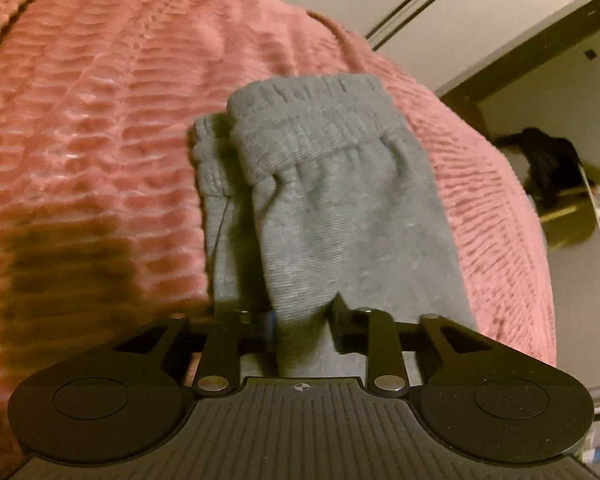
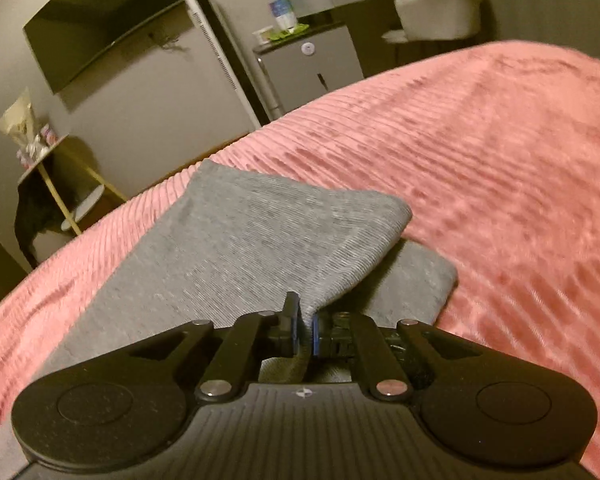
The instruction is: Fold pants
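Grey sweatpants (image 1: 340, 200) lie on a pink ribbed bedspread (image 1: 100, 120). In the left wrist view the elastic waistband (image 1: 312, 120) is at the far end, and my left gripper (image 1: 304, 320) is shut on a bunched fold of the grey cloth at the near end. In the right wrist view the pants (image 2: 240, 240) show as a folded layer lifted over a lower layer (image 2: 420, 276). My right gripper (image 2: 307, 332) is shut on the near edge of the upper layer, which is pulled up into a peak.
The bedspread (image 2: 500, 160) stretches wide to the right. Past the bed edge stand a small fridge (image 2: 312, 68), a wall TV (image 2: 100, 28), a gold shelf stand (image 2: 60, 184) and a white chair (image 2: 440, 8). A dark shadow (image 1: 60, 264) falls on the blanket.
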